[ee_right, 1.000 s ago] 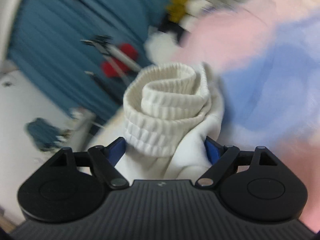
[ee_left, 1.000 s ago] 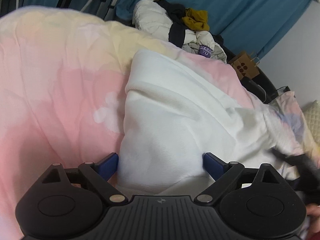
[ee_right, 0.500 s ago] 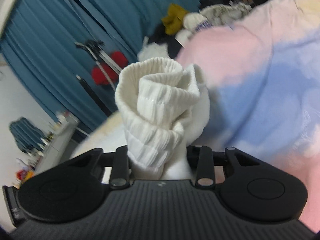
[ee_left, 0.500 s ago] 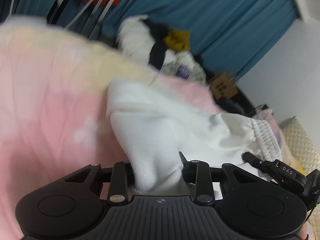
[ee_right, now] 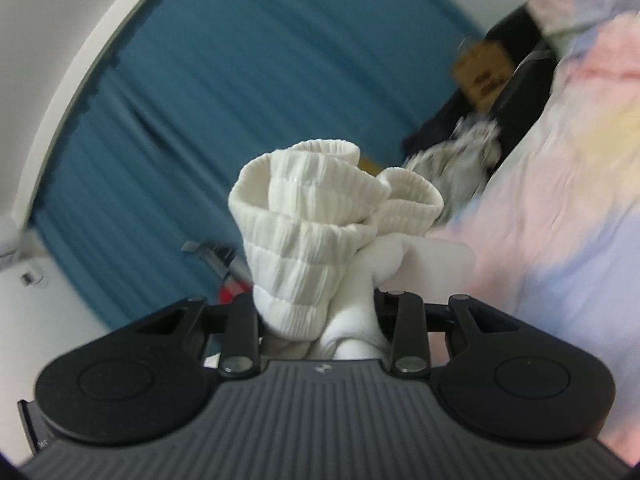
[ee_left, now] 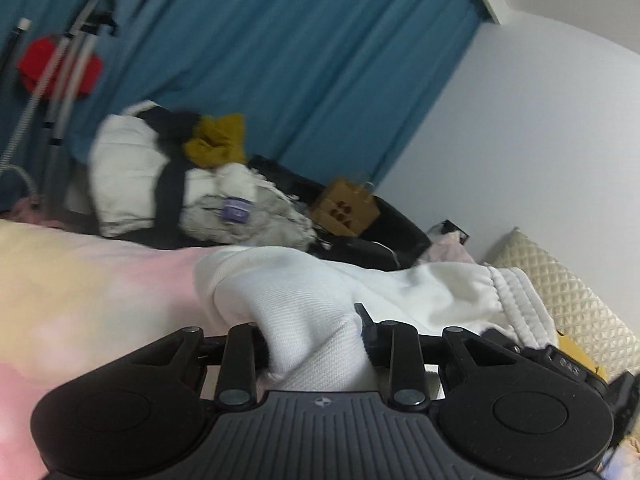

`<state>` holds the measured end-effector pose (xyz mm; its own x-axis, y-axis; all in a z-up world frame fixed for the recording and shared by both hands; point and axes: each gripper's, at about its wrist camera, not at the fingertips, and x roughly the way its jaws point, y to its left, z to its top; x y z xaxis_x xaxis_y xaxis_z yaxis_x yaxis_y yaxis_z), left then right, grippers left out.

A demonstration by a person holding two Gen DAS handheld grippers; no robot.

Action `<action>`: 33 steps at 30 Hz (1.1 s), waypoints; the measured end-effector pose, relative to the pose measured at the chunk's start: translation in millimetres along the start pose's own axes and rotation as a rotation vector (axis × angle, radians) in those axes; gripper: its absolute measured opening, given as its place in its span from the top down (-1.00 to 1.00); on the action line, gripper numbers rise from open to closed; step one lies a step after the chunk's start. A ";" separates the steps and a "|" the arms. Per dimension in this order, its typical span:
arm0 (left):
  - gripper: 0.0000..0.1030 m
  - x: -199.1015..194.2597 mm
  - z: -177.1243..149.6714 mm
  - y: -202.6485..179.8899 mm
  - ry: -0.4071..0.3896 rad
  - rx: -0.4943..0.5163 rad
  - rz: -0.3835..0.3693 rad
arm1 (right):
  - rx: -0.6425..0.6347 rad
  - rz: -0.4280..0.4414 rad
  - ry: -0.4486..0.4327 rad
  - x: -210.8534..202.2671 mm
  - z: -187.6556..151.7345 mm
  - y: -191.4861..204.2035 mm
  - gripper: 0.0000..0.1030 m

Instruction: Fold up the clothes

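Observation:
A white sweatshirt is held up off the pastel bedspread. My left gripper is shut on a bunch of its plain white fabric. My right gripper is shut on its ribbed cuff or hem, which bunches up in front of the camera. In the left wrist view the ribbed band shows at the right, with part of the other gripper beneath it. How the rest of the garment hangs is hidden.
A heap of other clothes, white, black and mustard, lies at the bed's far side before a blue curtain. A brown cardboard box sits on something black. A quilted cream pillow lies at the right. A vacuum's tubes stand at the left.
Both grippers went from open around the white garment to shut on it. Both have since lifted and tilted upward, so curtain and wall now fill more of each view.

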<state>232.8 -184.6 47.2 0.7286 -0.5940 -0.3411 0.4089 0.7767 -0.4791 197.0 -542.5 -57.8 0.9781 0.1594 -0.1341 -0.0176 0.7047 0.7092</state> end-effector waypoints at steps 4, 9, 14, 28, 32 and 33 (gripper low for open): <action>0.38 97.9 -22.7 -19.5 0.069 0.044 -0.012 | 0.003 -0.089 -0.074 10.9 28.8 -42.5 0.32; 0.37 166.9 -81.9 -1.8 0.157 0.075 0.033 | 0.082 -0.287 0.034 57.1 0.9 -123.7 0.32; 0.32 187.8 -111.5 31.6 0.275 0.091 0.052 | 0.131 -0.384 0.167 62.8 -30.6 -159.0 0.29; -0.44 82.4 -109.7 0.8 0.301 0.273 0.148 | 0.087 -0.478 0.207 -15.9 -44.7 -108.2 -0.06; -0.61 28.2 -100.2 -18.7 0.248 0.321 0.149 | -0.029 -0.479 0.164 -49.5 -44.2 -66.3 -0.06; -0.66 14.2 -98.2 -23.5 0.233 0.332 0.150 | -0.057 -0.470 0.153 -57.0 -43.8 -55.8 -0.06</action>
<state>179.6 -231.9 -25.8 0.6655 -0.4712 -0.5789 0.4902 0.8608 -0.1372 133.1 -560.7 -120.0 0.8412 -0.0877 -0.5336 0.4023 0.7608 0.5092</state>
